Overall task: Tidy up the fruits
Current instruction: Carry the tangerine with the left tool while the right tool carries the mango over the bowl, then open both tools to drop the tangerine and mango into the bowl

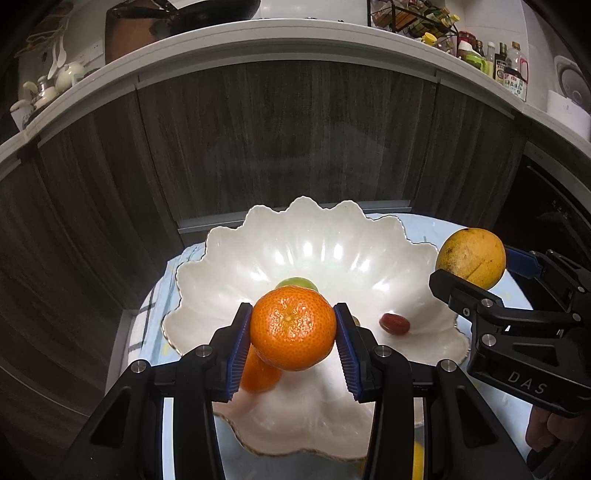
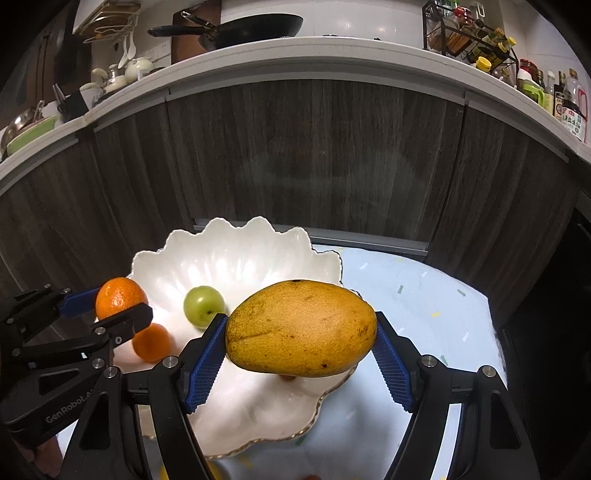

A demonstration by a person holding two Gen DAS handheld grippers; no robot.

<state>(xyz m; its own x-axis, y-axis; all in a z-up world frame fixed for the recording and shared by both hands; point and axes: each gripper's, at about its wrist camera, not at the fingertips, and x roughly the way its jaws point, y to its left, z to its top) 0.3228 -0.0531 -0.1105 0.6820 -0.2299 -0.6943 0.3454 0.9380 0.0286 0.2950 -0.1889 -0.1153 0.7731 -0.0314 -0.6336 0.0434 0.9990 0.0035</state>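
Blue ribbed pads of the left gripper (image 1: 293,334) press on both sides of a mandarin (image 1: 293,328), which hangs above the near half of a white scalloped bowl (image 1: 229,254). Just below and left of it, a second mandarin (image 1: 258,376) lies in the bowl, partly hidden by the left finger. Farther in, a green fruit (image 1: 297,282) peeks out behind the held mandarin, and a small dark red fruit (image 1: 394,323) rests on the bowl's right inner slope.

In the right wrist view, the right gripper (image 2: 301,332) clamps a yellow mango (image 2: 301,326) lengthwise between its pads, holding it over the bowl's (image 2: 236,254) near right rim. Under the mango a small brownish object shows, too hidden to name. To the left, the left gripper (image 2: 120,302) grips its mandarin (image 2: 120,297) over the bowl's left edge, with the second mandarin (image 2: 150,342) just below and the green fruit (image 2: 204,305) near the middle of the bowl.

The bowl stands on a pale blue cloth (image 2: 417,295) with small coloured flecks. Behind it rises a dark wood-grain cabinet front (image 2: 314,155) topped by a white counter (image 2: 332,51), carrying a black frying pan (image 2: 255,27), far left, and sauce bottles (image 2: 569,107) at far right.
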